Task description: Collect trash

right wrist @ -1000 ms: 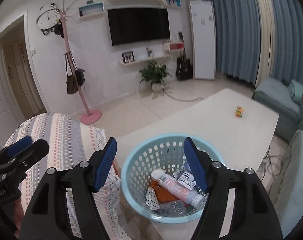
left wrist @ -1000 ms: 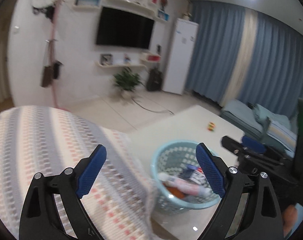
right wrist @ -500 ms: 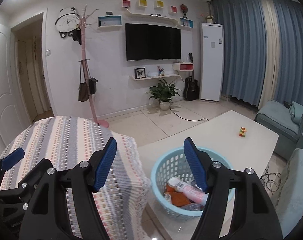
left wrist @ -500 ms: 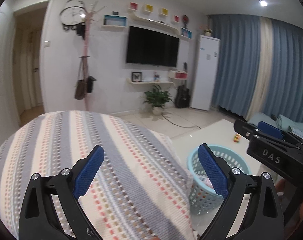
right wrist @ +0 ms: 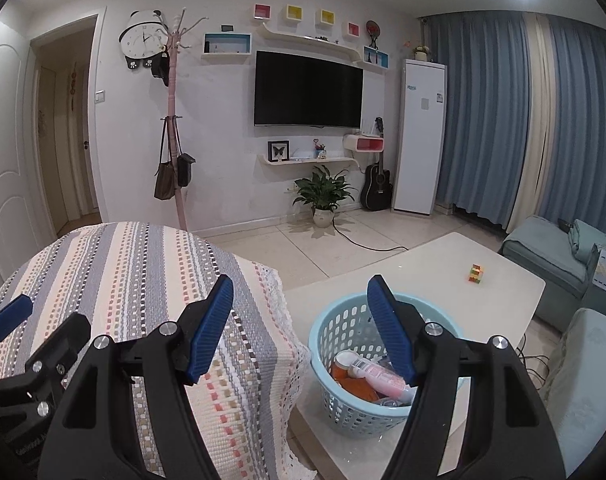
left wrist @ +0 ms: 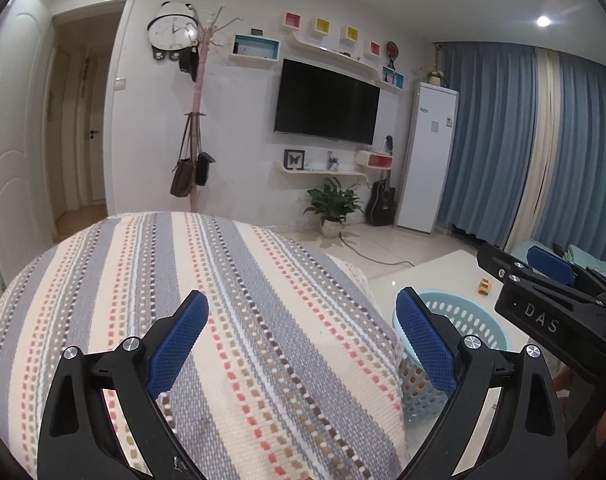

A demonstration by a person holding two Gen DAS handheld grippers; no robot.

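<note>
A light blue perforated basket (right wrist: 343, 396) stands on the white coffee table (right wrist: 431, 276) near its front corner. Inside lie a pink tube (right wrist: 377, 372), something orange (right wrist: 353, 386) and other trash, partly hidden by my finger. My right gripper (right wrist: 301, 326) hovers open above and short of the basket, with nothing between its blue pads. My left gripper (left wrist: 301, 338) is open wide and empty over a striped knitted cover (left wrist: 223, 300). In the left wrist view the basket (left wrist: 463, 316) shows only its rim and side, and the right gripper (left wrist: 551, 276) juts in from the right.
The striped cover (right wrist: 143, 280) drapes a rounded seat left of the table. A small colourful cube (right wrist: 476, 273) sits at the table's far end. A teal sofa (right wrist: 559, 264) lines the right. Beyond lie tiled floor, a potted plant (right wrist: 323, 196), a coat stand and a wall television.
Both grippers have drawn back and lifted their view from the basket, which is now smaller and lower. The left swung left over the striped cover. Neither holds anything.
</note>
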